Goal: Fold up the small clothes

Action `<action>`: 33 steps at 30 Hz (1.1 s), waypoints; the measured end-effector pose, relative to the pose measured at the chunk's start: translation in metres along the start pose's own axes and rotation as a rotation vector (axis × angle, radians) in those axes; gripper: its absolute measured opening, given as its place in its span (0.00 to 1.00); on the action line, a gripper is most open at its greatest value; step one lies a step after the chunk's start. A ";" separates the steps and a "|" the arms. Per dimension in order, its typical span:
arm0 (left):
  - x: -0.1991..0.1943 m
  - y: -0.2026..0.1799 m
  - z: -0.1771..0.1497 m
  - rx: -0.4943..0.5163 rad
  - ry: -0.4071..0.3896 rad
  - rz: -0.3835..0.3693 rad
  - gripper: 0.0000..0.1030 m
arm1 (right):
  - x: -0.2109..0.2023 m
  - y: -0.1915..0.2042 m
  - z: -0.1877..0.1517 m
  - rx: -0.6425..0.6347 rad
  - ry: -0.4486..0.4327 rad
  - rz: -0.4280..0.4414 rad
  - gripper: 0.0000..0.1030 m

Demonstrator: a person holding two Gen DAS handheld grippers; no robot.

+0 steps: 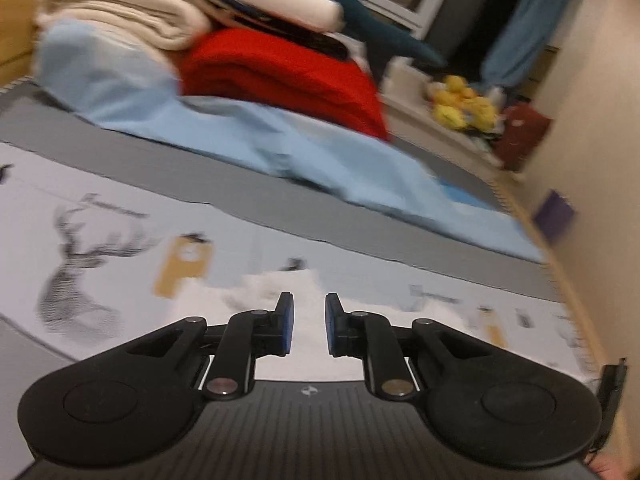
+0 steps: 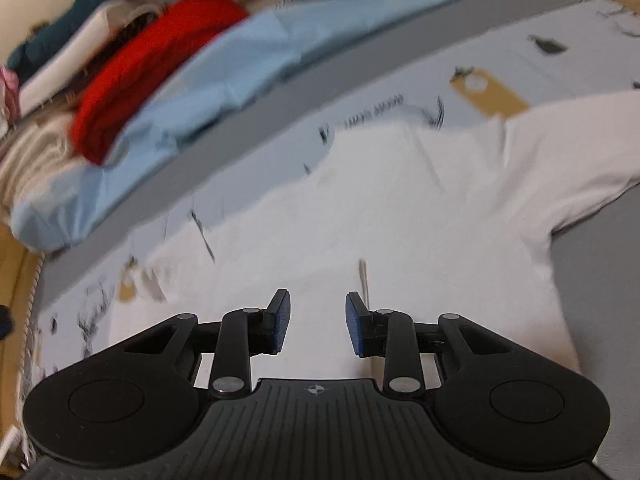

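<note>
A small white garment lies spread flat on a pale printed sheet, one sleeve reaching to the right. My right gripper is open and empty, low over the garment's near part. In the left wrist view a bit of the white garment shows just beyond the fingertips. My left gripper is open and empty, low over the sheet with its deer print. Both views are blurred.
A light blue cloth lies behind the sheet, with a red folded cloth and cream folded blankets stacked on it. A wall runs along the right. Yellow soft toys sit on a shelf beyond the bed.
</note>
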State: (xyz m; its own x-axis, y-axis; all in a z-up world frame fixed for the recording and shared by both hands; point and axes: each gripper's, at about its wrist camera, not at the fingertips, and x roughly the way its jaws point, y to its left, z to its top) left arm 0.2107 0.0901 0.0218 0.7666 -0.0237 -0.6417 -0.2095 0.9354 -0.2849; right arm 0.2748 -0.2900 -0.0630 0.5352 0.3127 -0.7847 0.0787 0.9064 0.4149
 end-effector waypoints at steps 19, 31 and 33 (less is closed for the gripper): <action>0.025 0.078 0.049 -0.141 -0.035 0.143 0.16 | -0.021 0.035 0.021 -0.179 -0.186 0.174 0.03; 0.072 0.056 0.034 -0.082 0.097 0.065 0.16 | -0.015 -0.082 0.071 -0.044 -0.254 -0.179 0.03; 0.087 0.051 0.027 -0.084 0.133 0.041 0.16 | -0.012 -0.090 0.075 -0.009 -0.239 -0.182 0.03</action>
State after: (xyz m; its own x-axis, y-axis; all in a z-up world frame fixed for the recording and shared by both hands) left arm 0.2835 0.1449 -0.0296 0.6705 -0.0373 -0.7409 -0.2936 0.9038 -0.3113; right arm 0.3243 -0.3964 -0.0569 0.6962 0.0698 -0.7144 0.1845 0.9444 0.2720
